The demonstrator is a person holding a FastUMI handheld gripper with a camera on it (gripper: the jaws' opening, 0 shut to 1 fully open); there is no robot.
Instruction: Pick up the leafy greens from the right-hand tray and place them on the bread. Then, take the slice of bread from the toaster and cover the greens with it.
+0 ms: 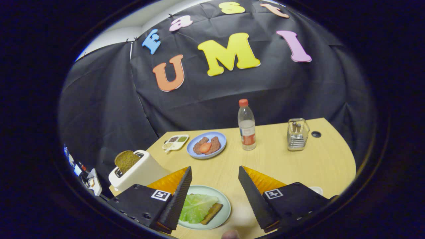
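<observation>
Gripper view. The tool [215, 186] is held above the near part of the desk [298, 159] with its two fingers spread wide apart. Nothing sits between the fingers in their grip, and neither finger [179, 196] touches any object.

Below the gap, just inside the left finger, a pale green plate [223, 212] rests on the desk. On it lie the leafy greens [196, 206], spread over a slice of bread [213, 212] whose brown edge shows beside the leaf. The left finger overlaps part of the plate and of the leaf in this view.

Beyond the left finger, at the desk's left corner, stands a white toaster [141, 172]. A brown bread slice [126, 160] stands upright in its slot, its upper half clear of the housing.

Farther ahead, between the fingers, a blue plate [220, 147] carries brown pieces with an orange-red slice on top. Just beside it to the left lies a small divided dish [175, 142] with seasonings. A clear bottle [246, 125] with a red cap stands upright beyond the right finger. Well to its right stands a clear holder [297, 134] with utensils, near a round hole [316, 134] in the desk.
</observation>
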